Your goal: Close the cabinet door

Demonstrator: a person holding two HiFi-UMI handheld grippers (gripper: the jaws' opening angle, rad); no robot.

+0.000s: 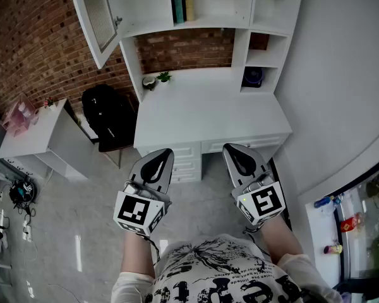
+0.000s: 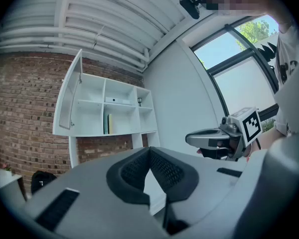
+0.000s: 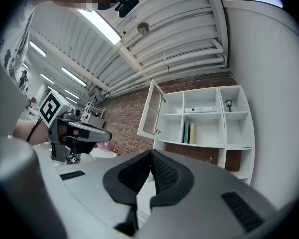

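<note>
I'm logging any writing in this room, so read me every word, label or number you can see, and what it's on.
Nothing reads clearly.
Shirt print: big letters, cut off at the picture's edge, no whole word readable.
Books on the upper shelf: spines too small to read.
Small containers on the right ledge: labels too blurred.

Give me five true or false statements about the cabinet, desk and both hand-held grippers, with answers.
1. The white panelled cabinet door stands open. True.
2. The left hand-held gripper grips that door. False: its jaws are shut on nothing, away from it.
3. Upright teal and cream books stand in a white shelf compartment. True.
4. The right hand-held gripper has jaws wide apart. False: they are shut, empty.
5. The black backpack lies on the white desk. False: it sits beside the desk.
</note>
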